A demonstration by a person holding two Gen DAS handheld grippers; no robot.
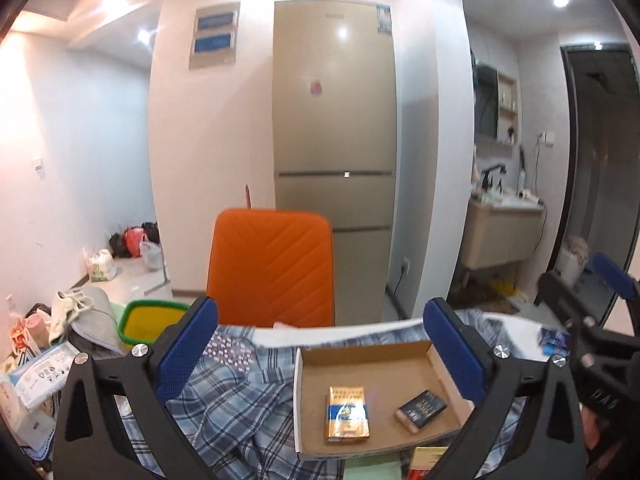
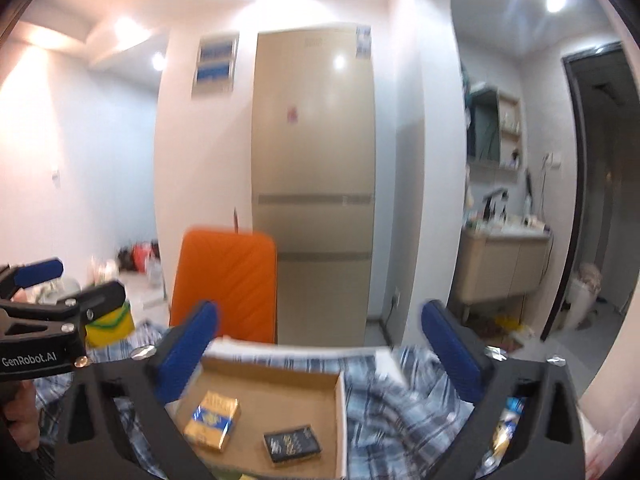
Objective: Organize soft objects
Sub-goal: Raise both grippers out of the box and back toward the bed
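Two grippers, both raised above a cluttered table. The left gripper (image 1: 320, 344) fills the lower part of the left wrist view, its two blue-padded fingers (image 1: 188, 344) wide apart with nothing between them. The right gripper (image 2: 318, 346) stands likewise in the right wrist view, jaws spread and empty; each gripper also shows at the edge of the other's view.

One plaid cloth (image 1: 236, 396), blue and white, lies crumpled across the lower frame, spreading left and right beneath one open cardboard box (image 1: 362, 364). The box holds two packs: one yellow pack (image 1: 347, 412) at lower centre and one dark pack (image 1: 421, 408) just to its right, apart from each other. The box's far wall runs close to the table's far edge.

One orange chair back (image 1: 272, 268) rises behind the table at centre, before one tall beige refrigerator (image 1: 334, 152). One green-rimmed basin (image 1: 150, 320) sits at lower left. Open floor shows to the left of the chair; the right wrist view is blurred.
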